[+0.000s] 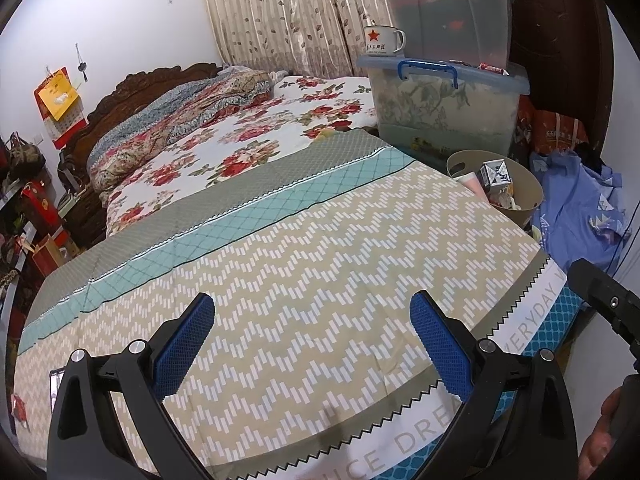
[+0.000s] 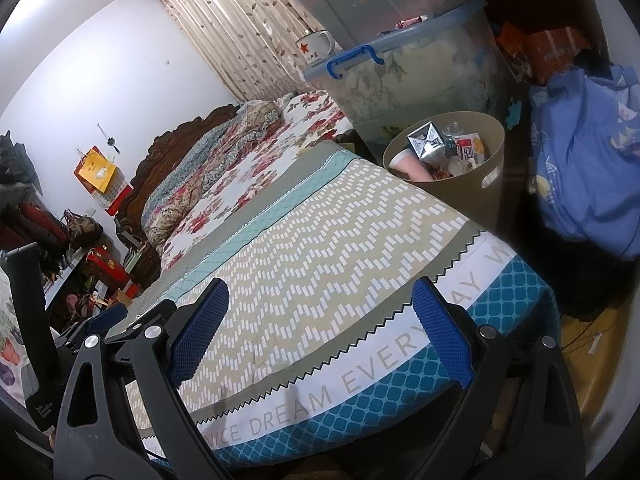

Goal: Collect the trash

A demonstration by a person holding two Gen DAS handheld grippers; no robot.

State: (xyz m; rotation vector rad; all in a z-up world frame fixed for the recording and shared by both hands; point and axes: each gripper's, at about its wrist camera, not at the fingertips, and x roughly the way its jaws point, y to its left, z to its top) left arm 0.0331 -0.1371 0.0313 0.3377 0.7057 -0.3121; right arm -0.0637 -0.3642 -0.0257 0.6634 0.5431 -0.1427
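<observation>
A tan trash bin (image 1: 528, 196) stands at the far right corner of the bed, also in the right wrist view (image 2: 464, 192). It holds a black-and-white carton (image 2: 426, 140), a pink cup (image 2: 406, 162), a red-and-white packet (image 2: 470, 148) and other scraps. My left gripper (image 1: 312, 308) is open and empty above the zigzag-patterned bed cover (image 1: 300, 248). My right gripper (image 2: 320, 292) is open and empty above the cover's near edge (image 2: 320, 264). The left gripper (image 2: 108, 316) shows at the left of the right wrist view.
Two stacked clear storage boxes (image 1: 444, 96) with blue lids stand behind the bin, with an enamel mug (image 1: 382, 40) on the lower lid. Blue clothing (image 2: 580, 152) is piled to the right. A floral quilt (image 1: 180, 120) lies near the headboard. Bags clutter the left wall.
</observation>
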